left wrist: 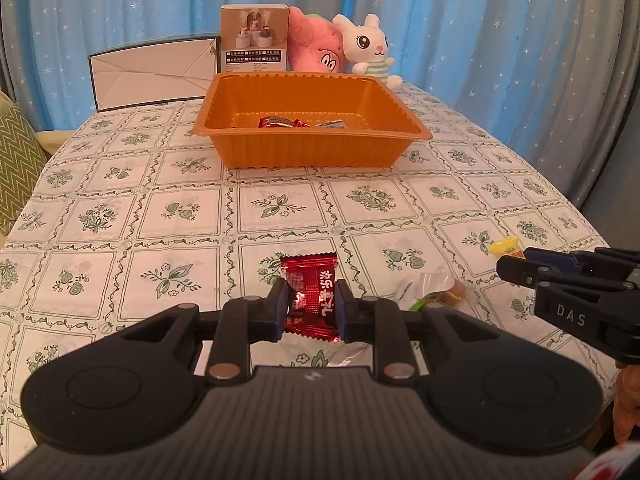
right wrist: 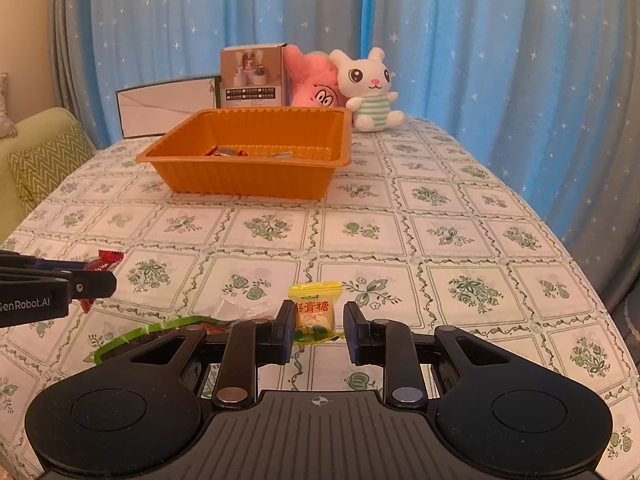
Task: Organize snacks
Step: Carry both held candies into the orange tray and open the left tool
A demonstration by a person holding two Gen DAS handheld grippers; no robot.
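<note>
My left gripper (left wrist: 310,300) is shut on a red wrapped candy (left wrist: 310,280) near the table's front edge. My right gripper (right wrist: 318,322) is open around a yellow wrapped candy (right wrist: 316,306) that lies on the tablecloth; the left pad is close to it and the right pad stands apart. The yellow candy also shows in the left wrist view (left wrist: 506,247). An orange tray (left wrist: 308,152) stands toward the back of the table and holds a few wrapped candies (left wrist: 282,122). The tray also shows in the right wrist view (right wrist: 244,176).
A clear and green wrapper with snacks (right wrist: 160,330) lies between the two grippers. Behind the tray stand a white box (left wrist: 154,74), a small carton (left wrist: 254,38), a pink plush (left wrist: 316,46) and a white rabbit plush (left wrist: 370,48). Blue curtains hang behind. A green sofa (right wrist: 36,160) is at the left.
</note>
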